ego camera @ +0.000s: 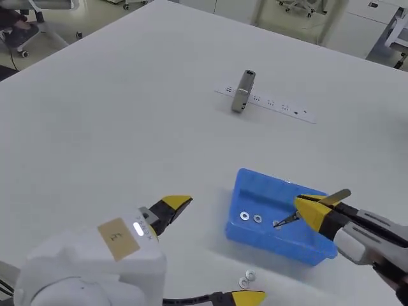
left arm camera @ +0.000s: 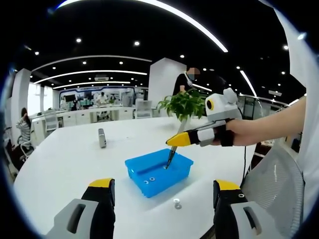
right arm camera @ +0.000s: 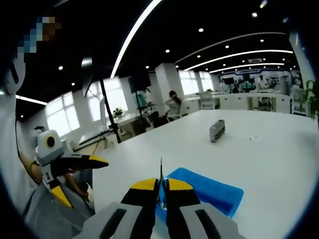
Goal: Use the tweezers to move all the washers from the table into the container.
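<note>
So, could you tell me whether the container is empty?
Not empty: at least two washers lie inside the container.

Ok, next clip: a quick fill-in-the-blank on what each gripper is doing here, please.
The right gripper is shut on the ___.
Their tips reach down into the blue ___.
The left gripper hovers with jaws ___.
Some washers lie outside it on the ___.
Missing: tweezers; container; open; table.
</note>
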